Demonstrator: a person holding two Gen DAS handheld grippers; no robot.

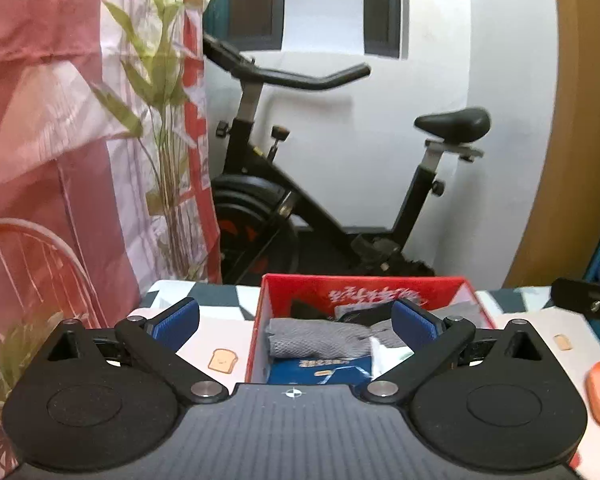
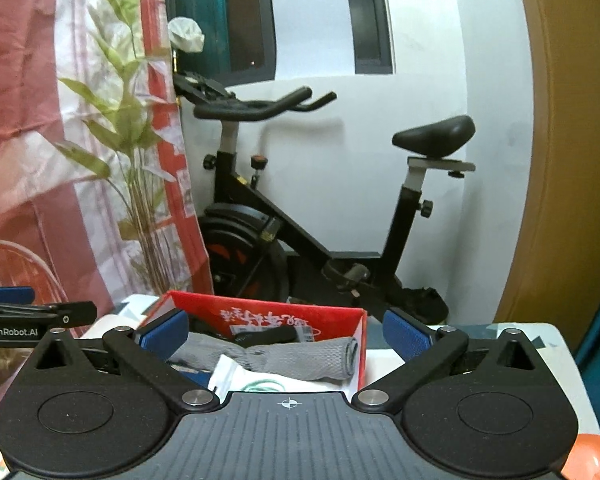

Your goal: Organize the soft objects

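in the red box, the grey cloth half-hides dark items.

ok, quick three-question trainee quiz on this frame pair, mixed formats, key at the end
1. True or false: both the left gripper and the right gripper hold their jaws wide apart with nothing between the pads.
2. Multiple choice: where does the rolled grey mesh cloth lie? A) on the tablecloth beside the box B) inside the red box C) between the right gripper's pads
3. Fill in: beyond the table, against the white wall, stands a black ______.

Key: 1 true; 2 B; 3 exercise bike
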